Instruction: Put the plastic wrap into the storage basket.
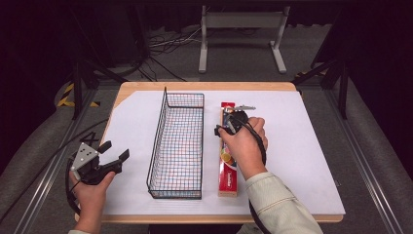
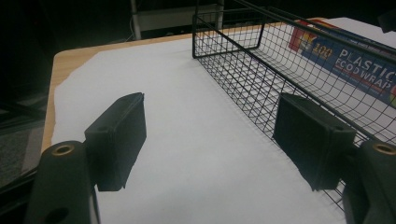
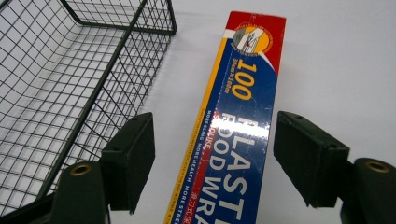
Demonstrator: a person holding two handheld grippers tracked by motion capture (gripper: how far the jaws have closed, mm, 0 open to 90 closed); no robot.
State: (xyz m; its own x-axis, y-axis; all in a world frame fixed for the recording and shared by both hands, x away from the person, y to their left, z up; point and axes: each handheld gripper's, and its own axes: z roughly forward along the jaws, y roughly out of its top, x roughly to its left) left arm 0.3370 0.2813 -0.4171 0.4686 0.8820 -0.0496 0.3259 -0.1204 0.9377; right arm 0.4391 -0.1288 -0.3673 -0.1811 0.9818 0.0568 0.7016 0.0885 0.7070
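We hold the right tongs (image 3: 212,158) spread astride the food wrap box (image 3: 236,121), beside the wire basket (image 1: 178,146). The left tongs (image 2: 210,144) are spread above the worktop (image 1: 302,146).

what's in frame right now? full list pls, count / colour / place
wire basket: 1, black, empty, on the white sheet left of centre, long side running away from the person
plastic food wrap box: 1, red, blue and yellow, lying flat on the sheet just right of the basket, parallel to it
white sheet: 1, white, covering most of the tabletop
table: 1, light wood, edge showing around the sheet
metal stand: 1, grey, on the floor beyond the table
cables: several, dark and light, on the floor at the back
left gripper: 1, black, open, at the table's near left edge
right gripper: 1, black, open, jaws straddling the box
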